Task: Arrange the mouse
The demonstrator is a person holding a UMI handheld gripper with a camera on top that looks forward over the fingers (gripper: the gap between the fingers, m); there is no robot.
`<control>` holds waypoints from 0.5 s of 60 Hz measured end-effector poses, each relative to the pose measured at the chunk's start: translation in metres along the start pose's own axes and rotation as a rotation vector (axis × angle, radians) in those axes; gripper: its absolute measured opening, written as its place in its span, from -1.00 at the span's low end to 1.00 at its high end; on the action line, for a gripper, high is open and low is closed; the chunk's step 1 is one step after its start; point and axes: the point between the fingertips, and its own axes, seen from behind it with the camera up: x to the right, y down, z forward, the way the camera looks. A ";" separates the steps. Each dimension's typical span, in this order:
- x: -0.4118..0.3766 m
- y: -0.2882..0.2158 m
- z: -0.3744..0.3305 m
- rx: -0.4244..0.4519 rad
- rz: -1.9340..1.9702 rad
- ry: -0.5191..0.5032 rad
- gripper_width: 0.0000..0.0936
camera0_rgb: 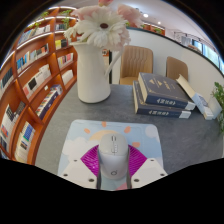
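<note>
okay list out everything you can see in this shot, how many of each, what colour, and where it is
Mouse: one, white, on the mouse mat, between the fingers of the tongs.
Mouse mat: one, pale with a peach and light blue pattern, on the table under the mouse.
Vase: one, white, on the table beyond the mat.
Flowers: one bunch, white and pink, in the vase.
Books: a stack, dark blue covers, on the table beside the vase.
Table: one, grey.
Chairs: two, tan, beyond the table.
Bookshelves: one run, orange wood, along the wall.
Tongs: one, white fingers with magenta pads, closed on the mouse.
</note>
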 end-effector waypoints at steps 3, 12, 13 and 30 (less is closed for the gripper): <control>0.001 0.002 0.001 0.021 -0.006 0.003 -0.27; 0.000 0.003 0.002 0.023 0.008 -0.002 -0.18; 0.001 0.003 0.002 0.025 0.007 0.000 -0.13; 0.009 -0.021 -0.025 0.030 0.042 0.007 0.84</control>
